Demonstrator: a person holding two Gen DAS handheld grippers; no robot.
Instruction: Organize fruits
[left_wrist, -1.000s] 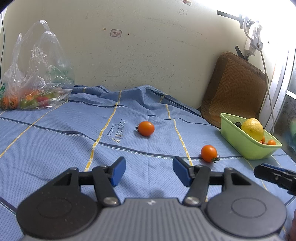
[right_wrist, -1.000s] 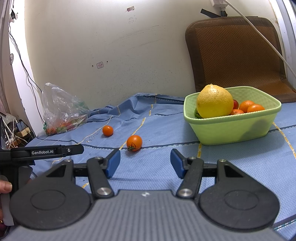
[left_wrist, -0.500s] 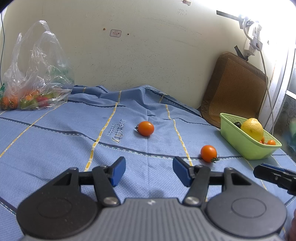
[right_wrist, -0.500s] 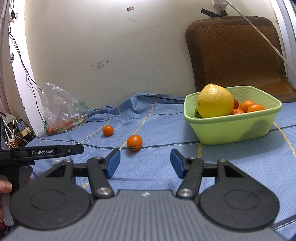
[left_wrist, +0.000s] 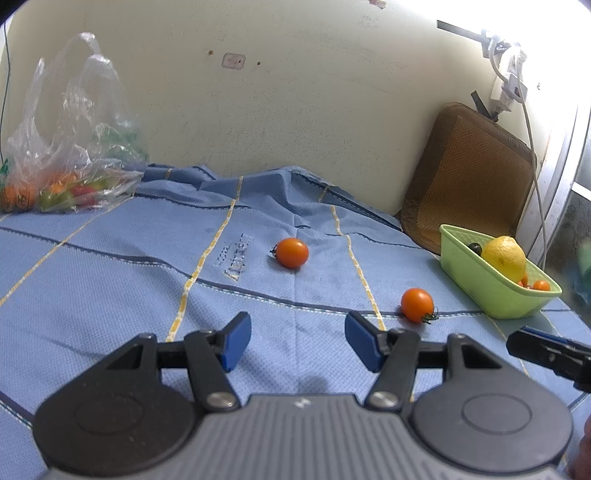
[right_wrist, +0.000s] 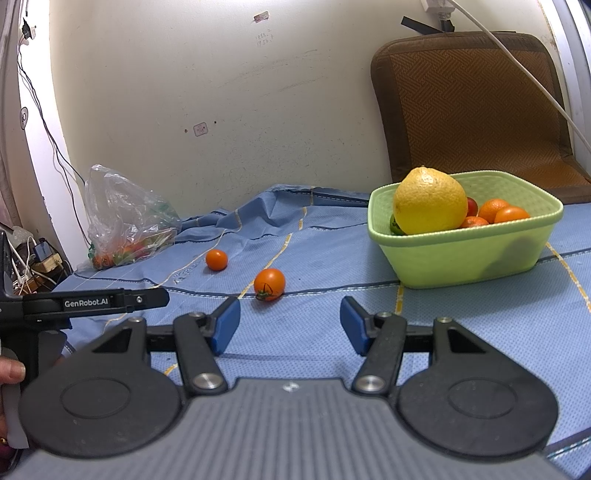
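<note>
Right now both of my tongs hang low over the blue cloth, and each pair stands wide apart with nothing between the blue pads. Ahead of my left tongs lie two small orange tomatoes. The nearer tomato sits just past the right pad and a little outside it, stem end down toward the cloth. The farther tomato rests well beyond the gap, slightly to its left of centre. Neither touches the tongs.

From my right tongs, the nearer tomato lies just ahead of the left pad, and the farther one is beyond it to the left. The green basket stands ahead and to the right, holding a big lemon and several small orange fruits. A plastic bag with more fruit sits far left against the wall. A brown cushion leans behind the basket.
</note>
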